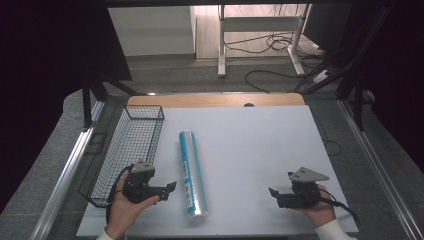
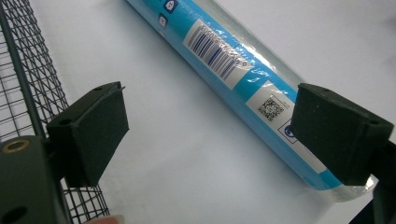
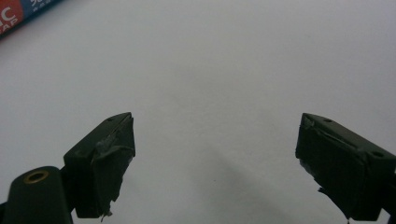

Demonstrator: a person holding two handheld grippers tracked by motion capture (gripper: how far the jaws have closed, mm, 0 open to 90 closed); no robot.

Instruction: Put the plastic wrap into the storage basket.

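Observation:
A long blue and clear roll in shiny wrap (image 1: 189, 172) lies lengthwise on the white table, near the middle. In the left gripper view the roll (image 2: 233, 74) shows a barcode and a QR label and runs past the right jaw. My left gripper (image 1: 170, 188) is held just left of the roll's near end, open, with nothing between its jaws; in its own view the left gripper (image 2: 212, 133) hovers over bare table. My right gripper (image 1: 272, 192) sits at the front right, open and holding nothing. Below the right gripper (image 3: 215, 154) lies white table.
A black wire basket (image 1: 131, 145) stands along the table's left edge, right behind my left hand; its mesh (image 2: 28, 88) is close to the left jaw. A wooden strip (image 1: 215, 100) borders the far edge. The white table surface (image 1: 260, 145) spreads between roll and right gripper.

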